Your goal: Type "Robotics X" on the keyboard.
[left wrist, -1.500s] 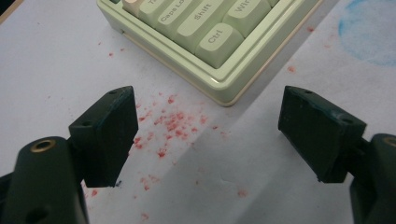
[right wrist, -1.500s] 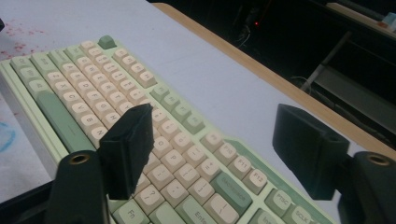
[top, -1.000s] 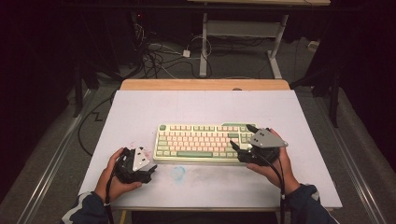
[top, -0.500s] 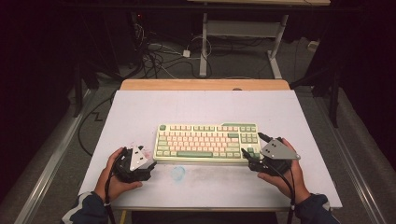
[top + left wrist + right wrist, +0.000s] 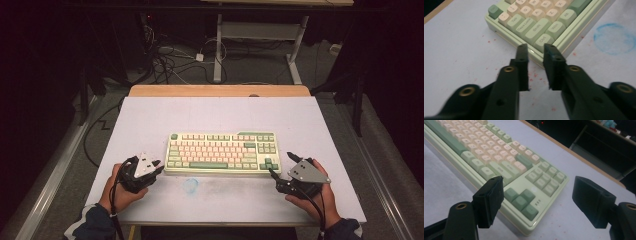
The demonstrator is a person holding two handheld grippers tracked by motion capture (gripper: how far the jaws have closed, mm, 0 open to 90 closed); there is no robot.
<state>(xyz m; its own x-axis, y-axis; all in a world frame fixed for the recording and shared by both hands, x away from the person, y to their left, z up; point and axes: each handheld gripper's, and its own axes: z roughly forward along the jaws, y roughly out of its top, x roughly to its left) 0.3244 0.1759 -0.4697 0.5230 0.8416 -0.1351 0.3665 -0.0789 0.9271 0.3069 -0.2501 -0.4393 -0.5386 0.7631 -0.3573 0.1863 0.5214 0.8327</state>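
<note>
The keyboard [image 5: 222, 152] lies in the middle of the worktop [image 5: 220, 112]. The left gripper [image 5: 156, 165] is just beside its near left corner, and the right gripper [image 5: 281, 165] is near its near right corner. A round mark [image 5: 190, 185] lies on the worktop before the keyboard.

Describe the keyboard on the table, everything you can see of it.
The keyboard is a compact model without a number pad, with a pale green case that looks like plastic and keycaps in cream-pink and sage green. A long green spacebar sits in its front row, and green arrow keys sit at its right end. It lies flat on the white table, long edge toward the person. The left gripper points at its Ctrl corner, jaws narrowly apart; the right gripper sits open by the arrow-key corner. Neither clearly touches it.
</note>
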